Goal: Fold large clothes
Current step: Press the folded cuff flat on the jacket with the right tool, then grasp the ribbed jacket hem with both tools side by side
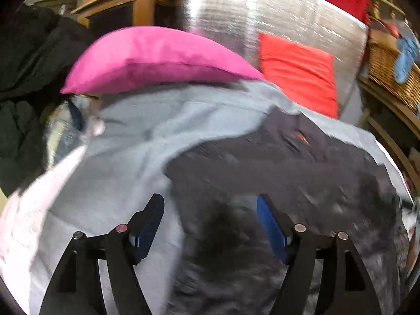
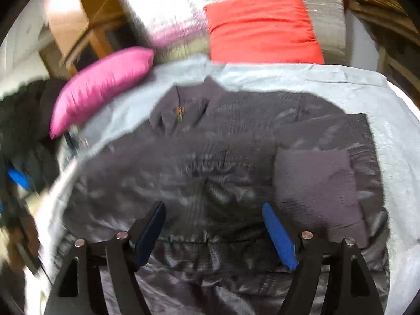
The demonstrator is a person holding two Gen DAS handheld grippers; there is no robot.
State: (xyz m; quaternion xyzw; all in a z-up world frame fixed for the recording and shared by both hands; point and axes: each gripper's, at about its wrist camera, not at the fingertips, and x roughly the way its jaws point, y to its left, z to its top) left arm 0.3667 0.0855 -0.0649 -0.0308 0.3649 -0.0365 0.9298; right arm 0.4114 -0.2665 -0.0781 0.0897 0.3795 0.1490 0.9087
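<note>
Left wrist view: the left gripper [image 1: 210,225] hangs over the near part of a dark grey jacket [image 1: 275,173] spread on a pale blue bedsheet [image 1: 126,136]. Its 2 blue-padded fingers [image 1: 271,231] stand well apart with nothing between them; the fabric below looks untouched by the pads. The picture is smeared, so the jacket's edge under the gripper is hard to read. Behind lie a pink pillow [image 1: 157,60] and a red cushion [image 1: 299,73] against a silvery quilted backing [image 1: 262,8], with a wicker basket [image 1: 393,78] off to the side.

Right wrist view: the right gripper [image 2: 214,233] is also wide open and empty, poised above the jacket's [image 2: 210,162] hem. The jacket lies front up, collar and zip pull [image 2: 179,111] far from the camera, and 1 sleeve [image 2: 317,181] is already laid across the body. The pink pillow [image 2: 102,86] and red cushion [image 2: 262,26] sit beyond the bedsheet [image 2: 367,84].

Judgement: the step in hand looks like the next fold, probably the other sleeve or side panel. To do it well, each gripper should pinch only the layer to be moved, at the hem and near the shoulder, lift both ends together, and lay the panel flat without dragging the folded sleeve out of place. The slick shell may slip, so a firm pinch matters.
</note>
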